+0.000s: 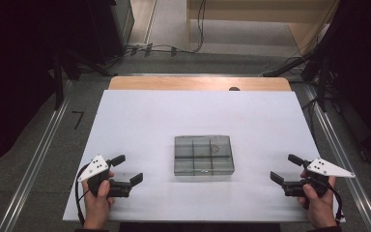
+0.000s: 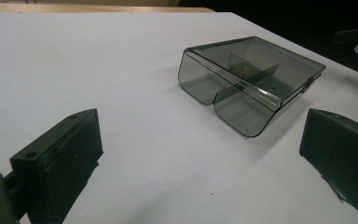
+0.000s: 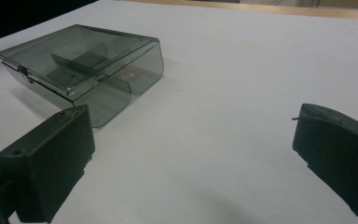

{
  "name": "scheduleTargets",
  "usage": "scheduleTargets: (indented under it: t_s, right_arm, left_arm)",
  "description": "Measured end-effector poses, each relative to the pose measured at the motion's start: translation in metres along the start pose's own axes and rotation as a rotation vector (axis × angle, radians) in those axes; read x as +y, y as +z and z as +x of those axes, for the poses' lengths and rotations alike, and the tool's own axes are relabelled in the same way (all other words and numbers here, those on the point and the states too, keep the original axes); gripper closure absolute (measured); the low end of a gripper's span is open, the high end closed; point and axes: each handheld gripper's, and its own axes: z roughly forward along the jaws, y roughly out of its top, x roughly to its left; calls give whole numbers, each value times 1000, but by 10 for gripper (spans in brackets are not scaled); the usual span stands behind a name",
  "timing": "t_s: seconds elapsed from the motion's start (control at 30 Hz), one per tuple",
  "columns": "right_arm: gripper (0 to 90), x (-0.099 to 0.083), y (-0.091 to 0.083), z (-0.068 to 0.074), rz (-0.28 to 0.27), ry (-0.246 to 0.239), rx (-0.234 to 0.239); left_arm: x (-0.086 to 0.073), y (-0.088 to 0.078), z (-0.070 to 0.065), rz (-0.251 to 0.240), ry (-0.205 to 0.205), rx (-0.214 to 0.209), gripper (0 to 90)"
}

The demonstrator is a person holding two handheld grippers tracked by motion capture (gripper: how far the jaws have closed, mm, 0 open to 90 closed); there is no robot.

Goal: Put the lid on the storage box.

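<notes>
A smoky transparent plastic box [image 1: 204, 154] with inner dividers lies closed on the white sheet, near the middle toward the front. A small brownish item sits in one of its far compartments. My left gripper [image 1: 127, 169] stands open at the box's left, a hand's width away, jaws wide with nothing between them. My right gripper [image 1: 285, 168] is open on the opposite side, also apart from the box. The left gripper view has the box [image 2: 249, 79] ahead to the right of the gripper [image 2: 205, 158]. The right gripper view has the box [image 3: 81, 63] ahead to the left of the gripper [image 3: 191, 163].
The white sheet [image 1: 149, 116] covers a wooden table [image 1: 174, 83] whose far edge shows bare. Metal rails [image 1: 38, 150] run along the floor on both sides. Cables [image 1: 164, 48] lie on the floor beyond the table.
</notes>
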Motion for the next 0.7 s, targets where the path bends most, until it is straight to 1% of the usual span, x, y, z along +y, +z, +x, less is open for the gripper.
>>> scheduleTargets:
  t_s: [0.1, 0.17, 0.2, 0.3, 0.4, 0.47, 0.5, 0.53, 0.6, 0.7]
  right_arm:
    - [0, -2, -3, -4, 1, 1, -10]
    - [0, -4, -4, -6, 13, 0, -24]
    - [0, -5, -5, -7, 18, -8, -29]
    - [0, -9, -8, -10, 23, -14, -52]
    - [0, -12, -11, -16, 25, -9, -57]
    - [0, -13, -13, -19, 16, 4, -57]
    - [0, -13, -14, -19, 15, 11, -59]
    - [0, -13, -15, -21, 13, 5, -59]
    - [0, -14, -16, -23, 10, 8, -63]
    - [0, -15, -15, -24, 12, 18, -63]
  left_arm:
    - [-1, -1, 2, 0, 3, 8, 0]
    - [-2, -2, 3, 4, 6, 13, 0]
    - [-2, -2, 4, 0, 5, 13, 0]
    - [-4, -4, 6, -1, 15, 21, 0]
    - [-5, -6, 9, 1, 13, 25, 0]
    - [-7, -8, 11, 0, 16, 27, 0]
    - [-7, -9, 12, 0, 14, 28, 0]
    - [-8, -10, 13, -4, 11, 27, 0]
    - [-9, -11, 14, -10, 7, 24, 0]
    - [-10, -10, 15, -7, -2, 27, 0]
